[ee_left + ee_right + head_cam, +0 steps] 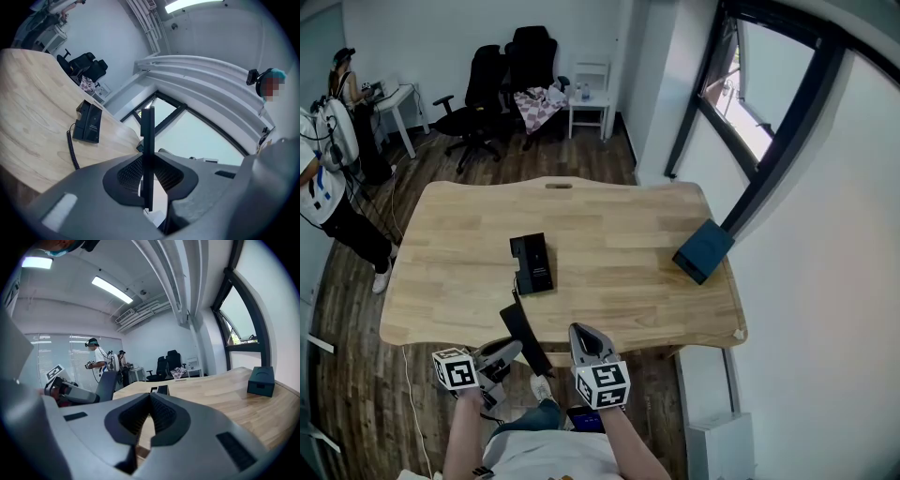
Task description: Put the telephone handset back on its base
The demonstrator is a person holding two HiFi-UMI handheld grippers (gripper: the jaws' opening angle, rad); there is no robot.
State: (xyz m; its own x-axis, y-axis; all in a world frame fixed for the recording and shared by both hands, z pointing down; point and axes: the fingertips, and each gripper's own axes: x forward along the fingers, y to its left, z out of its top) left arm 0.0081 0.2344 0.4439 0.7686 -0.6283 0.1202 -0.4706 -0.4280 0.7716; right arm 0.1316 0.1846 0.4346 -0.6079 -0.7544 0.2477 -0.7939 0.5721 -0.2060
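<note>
The black handset (525,338) hangs over the table's near edge, tilted, with my left gripper (512,351) shut on its lower part. In the left gripper view the handset (147,129) stands edge-on as a thin dark bar pinched between the pads (130,172). Its coiled cord (73,151) runs to the black telephone base (532,263), which lies flat on the wooden table (619,225) left of centre. The base (88,123) carries no handset. My right gripper (580,334) hovers just right of the handset, its jaws together on nothing (150,398).
A dark teal box (703,249) sits near the table's right edge, under the window. Black office chairs (492,89) and a white side table stand at the back. A person (323,187) with equipment stands off the left side.
</note>
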